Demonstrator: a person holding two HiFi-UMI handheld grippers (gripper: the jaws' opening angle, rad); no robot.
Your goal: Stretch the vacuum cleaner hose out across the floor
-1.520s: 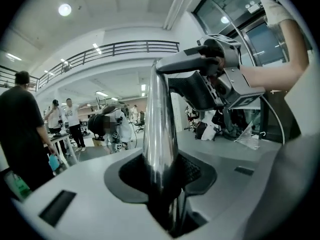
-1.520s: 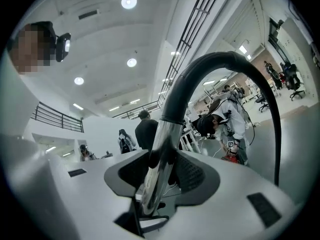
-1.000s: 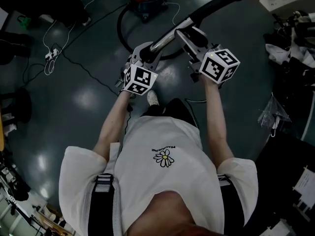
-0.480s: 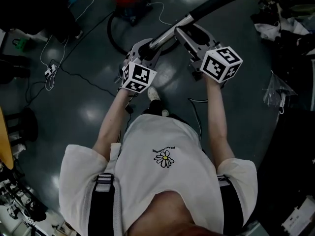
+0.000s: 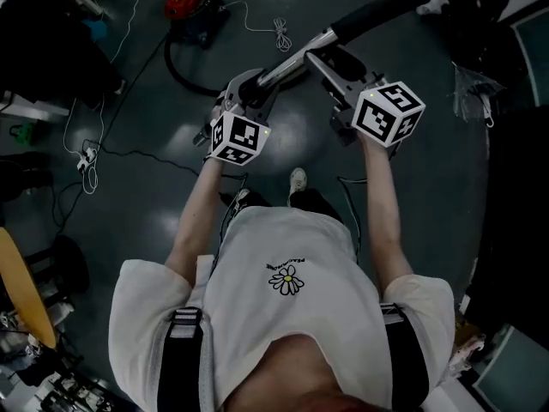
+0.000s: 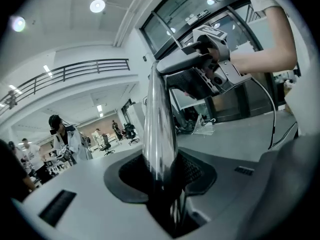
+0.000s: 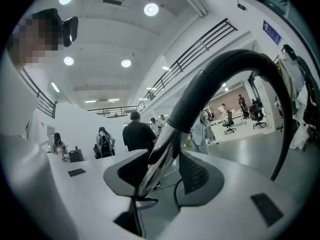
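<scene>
The vacuum cleaner's chrome wand [image 5: 296,58] runs slantwise between both grippers and ends in a black curved handle [image 5: 377,11] at the upper right. My left gripper [image 5: 249,91] is shut on the wand's lower end, and the tube [image 6: 159,119] stands between its pads. My right gripper [image 5: 324,58] is shut on the wand further up, near where the chrome [image 7: 160,156] meets the black handle [image 7: 225,69]. The red vacuum cleaner [image 5: 190,3] sits on the floor at the upper left. Its black hose [image 5: 171,69] loops towards the wand.
A white cable [image 5: 276,31] lies near the vacuum. A power strip with cords [image 5: 86,157] lies on the dark floor at left. Clutter and bags [image 5: 476,84] line the right side, and a yellow object [image 5: 21,290] stands at lower left. Several people [image 7: 135,134] stand in the distance.
Both grippers have kept their hold on the wand while the person stepped away. The red vacuum has slid from the top centre of the view to the upper left, and the hose loop trails further off.
</scene>
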